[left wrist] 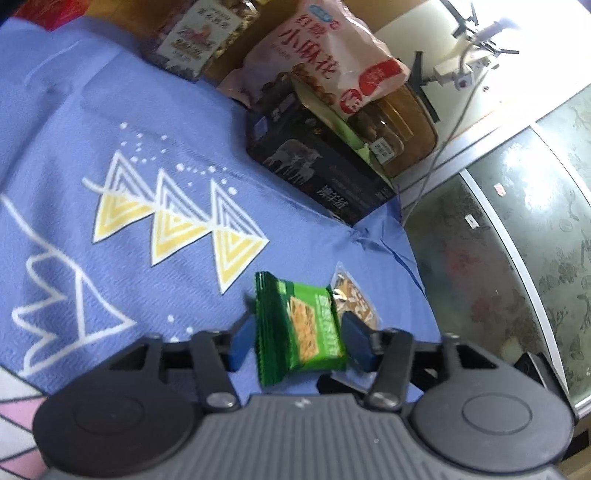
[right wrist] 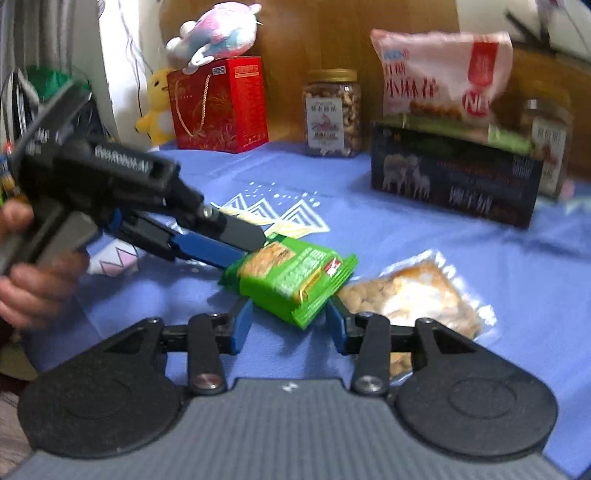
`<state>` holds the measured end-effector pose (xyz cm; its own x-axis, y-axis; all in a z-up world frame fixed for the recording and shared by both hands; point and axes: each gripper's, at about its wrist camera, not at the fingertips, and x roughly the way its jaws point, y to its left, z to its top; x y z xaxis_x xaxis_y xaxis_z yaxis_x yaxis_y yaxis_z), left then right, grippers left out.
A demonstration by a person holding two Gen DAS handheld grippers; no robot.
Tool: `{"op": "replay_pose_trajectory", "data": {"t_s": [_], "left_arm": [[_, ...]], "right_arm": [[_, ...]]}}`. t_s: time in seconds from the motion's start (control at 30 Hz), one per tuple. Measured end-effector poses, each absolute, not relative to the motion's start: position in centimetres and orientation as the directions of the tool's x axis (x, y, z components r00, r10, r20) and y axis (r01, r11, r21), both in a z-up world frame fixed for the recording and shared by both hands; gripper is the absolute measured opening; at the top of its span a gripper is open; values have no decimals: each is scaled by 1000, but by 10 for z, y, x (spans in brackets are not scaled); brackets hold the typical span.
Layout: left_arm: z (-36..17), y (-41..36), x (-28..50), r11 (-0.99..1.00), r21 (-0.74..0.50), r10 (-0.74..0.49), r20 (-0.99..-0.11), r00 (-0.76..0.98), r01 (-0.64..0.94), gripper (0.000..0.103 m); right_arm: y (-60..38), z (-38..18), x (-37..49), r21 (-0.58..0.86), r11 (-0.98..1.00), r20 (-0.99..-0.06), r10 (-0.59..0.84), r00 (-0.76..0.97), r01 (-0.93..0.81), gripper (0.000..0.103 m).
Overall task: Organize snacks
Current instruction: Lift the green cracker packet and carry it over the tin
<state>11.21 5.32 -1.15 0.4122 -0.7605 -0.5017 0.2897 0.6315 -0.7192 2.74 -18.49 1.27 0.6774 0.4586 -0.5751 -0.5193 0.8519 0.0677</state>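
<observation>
A green snack packet (left wrist: 301,325) (right wrist: 291,280) hangs tilted and blurred just above the blue cloth (left wrist: 110,110), casting a shadow on it. It lies between the blue fingers of my left gripper (left wrist: 299,341). Its edges reach both pads, but no squeeze shows. In the right wrist view the left gripper (right wrist: 249,251), held by a hand (right wrist: 33,291), comes in from the left and straddles the packet's far end. My right gripper (right wrist: 290,326) is open, with a gap either side of the packet's lower corner. A clear pack of nuts (left wrist: 354,299) (right wrist: 413,295) lies flat beside it.
A black box (left wrist: 314,162) (right wrist: 454,184) stands at the back with a pink snack bag (left wrist: 325,59) (right wrist: 439,74) on top. A nut jar (right wrist: 332,114), a red gift box (right wrist: 221,107) and plush toys (right wrist: 214,33) line the back. The cloth's edge (left wrist: 410,251) drops off close to the packet.
</observation>
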Motion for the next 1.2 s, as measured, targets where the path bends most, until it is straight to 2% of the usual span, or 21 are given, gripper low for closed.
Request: {"op": "replay_pose_trajectory", "data": {"t_s": [0.13,0.3,0.4,0.63,0.93,1.2], "left_arm": [[-12,47,114,636,-710,-761,-510,402,303,57],[-12,41,111,647,-690,-754,-516,407,324,48],[-8,40,106,664,-666,-741,-524,420,340,47],[17,40,102,627,-669,-769,-452,452,398,47],[32,10,130,641,-637,-764,-475,438,427,47],[82,-33,183,650,-555,-759,-439,481,519,47]], "right_arm": [[-181,7,28,14,850,-578,436,689,-526,49],[-170,5,25,-53,846,-565,413,715,-531,51],[-167,6,24,-84,851,-549,395,736,-519,42],[-180,27,16,-59,866,-463,416,782,-496,38],[-196,34,30,-35,898,-432,382,817,-438,38],[-222,73,73,-90,921,-283,340,897,-378,38]]}}
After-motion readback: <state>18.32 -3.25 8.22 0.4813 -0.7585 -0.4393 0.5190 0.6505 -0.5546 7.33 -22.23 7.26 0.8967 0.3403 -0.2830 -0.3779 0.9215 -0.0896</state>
